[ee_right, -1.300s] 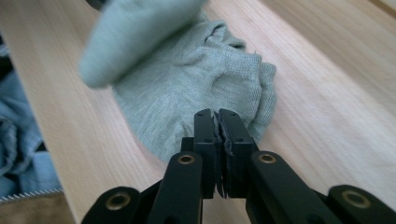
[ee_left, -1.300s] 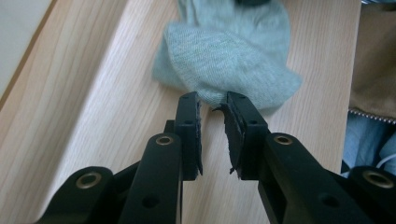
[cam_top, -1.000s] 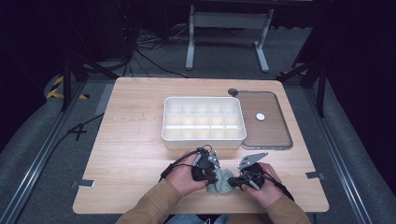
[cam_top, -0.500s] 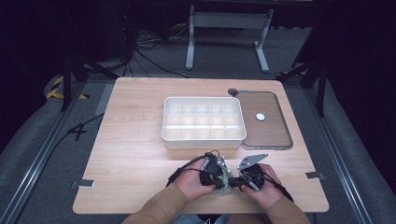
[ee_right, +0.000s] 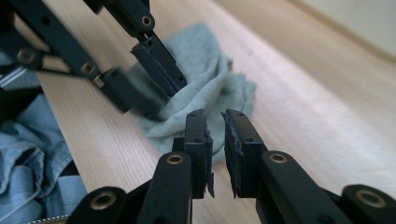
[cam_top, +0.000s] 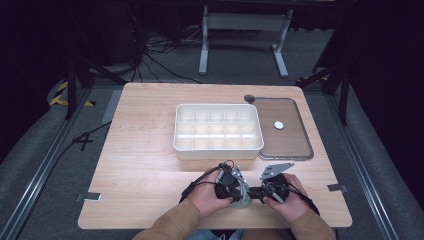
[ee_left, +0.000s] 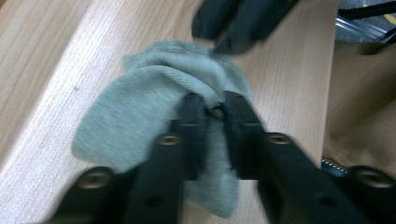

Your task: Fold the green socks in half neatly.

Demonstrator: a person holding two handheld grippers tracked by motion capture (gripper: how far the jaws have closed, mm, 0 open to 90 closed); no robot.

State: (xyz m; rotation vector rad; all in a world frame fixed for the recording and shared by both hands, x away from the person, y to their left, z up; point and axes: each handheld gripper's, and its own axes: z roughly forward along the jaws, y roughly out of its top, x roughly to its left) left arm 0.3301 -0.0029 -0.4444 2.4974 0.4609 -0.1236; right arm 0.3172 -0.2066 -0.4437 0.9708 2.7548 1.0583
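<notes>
A crumpled grey-green cloth [cam_top: 244, 200] lies near the table's front edge, between the two hands. My left gripper [ee_left: 215, 105] has its tips on the cloth [ee_left: 140, 116]. Its jaws have just been opening and stand a little apart, with a raised fold between them. My right gripper [ee_right: 215, 123] points at the cloth [ee_right: 210, 79] from the other side. Its jaws have also just been opening, and the narrow gap between them holds nothing. In the right gripper view, the left gripper [ee_right: 163, 100] comes in from the upper left onto the cloth.
A white compartment tray [cam_top: 218, 151] stands mid-table. Its clear lid [cam_top: 295, 142] lies to its right, with a small white disc [cam_top: 278, 125] on it. Bare wood [cam_top: 145, 170] stretches to the left. A tan sleeve [ee_left: 359, 116] and blue fabric [ee_right: 28, 163] hang past the table's front edge.
Both hands stay at the cloth by the front edge. The left gripper has edged slightly to the right, toward the right one.
</notes>
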